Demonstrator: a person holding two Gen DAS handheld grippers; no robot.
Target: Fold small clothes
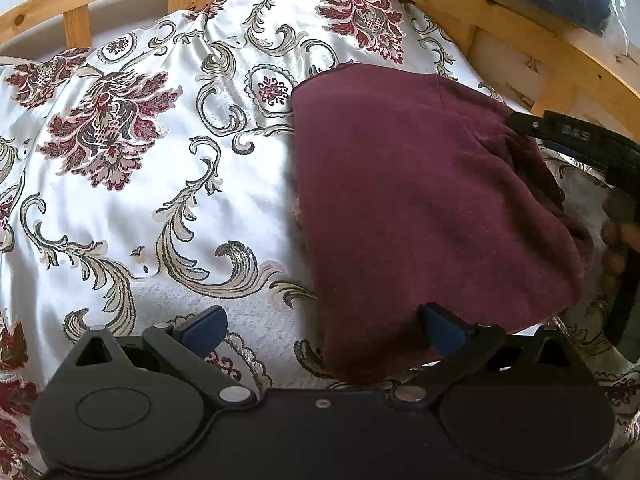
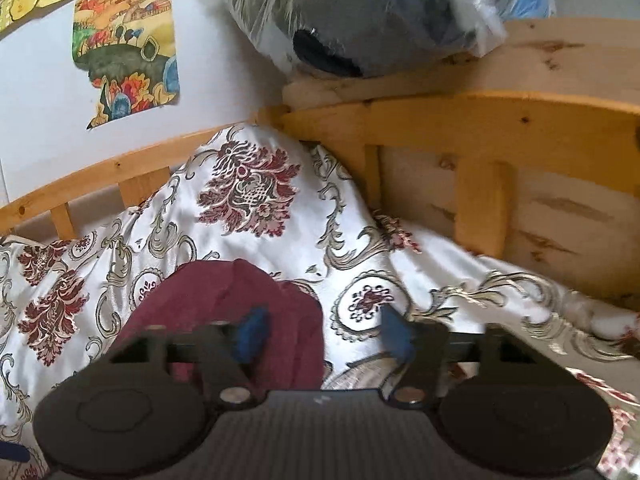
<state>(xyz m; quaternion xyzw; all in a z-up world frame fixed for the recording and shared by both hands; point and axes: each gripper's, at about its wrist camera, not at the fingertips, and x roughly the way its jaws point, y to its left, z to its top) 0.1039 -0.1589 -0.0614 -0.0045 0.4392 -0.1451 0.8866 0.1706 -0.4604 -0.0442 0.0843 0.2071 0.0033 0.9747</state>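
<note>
One bed fills both views, spread with a glossy white bedspread (image 1: 132, 200) woven with dark red flower medallions and grey-gold scrolls. A pale wooden bed frame (image 1: 532, 48) with slats runs along the far side and turns a corner at the right. In the right wrist view a white wall (image 2: 36, 92) rises behind the frame, with a colourful painted picture (image 2: 128, 52) stuck to it, and a clear plastic bag (image 2: 360, 12) holding dark and blue fabric sits on top of the frame's corner.

The maroon garment (image 1: 420, 208) lies on the bedspread toward the right side of the bed, near the frame corner. In the left wrist view its long axis runs from near the camera away toward the headboard side, with a fairly straight left edge and a rounded, bunched right edge where layers pile up. The cloth is plain, soft and matte, without print, already doubled over itself.

The left gripper (image 1: 324, 334) hovers low over the garment's near end with its blue pads spread wide; one pad is over the cloth, the other over the bedspread, nothing pinched. The right gripper (image 2: 324, 336) is blurred, its pads partly apart; the garment's edge lies between them, but I cannot tell whether they press it. A hand (image 1: 618, 240) shows at the right edge.
</note>
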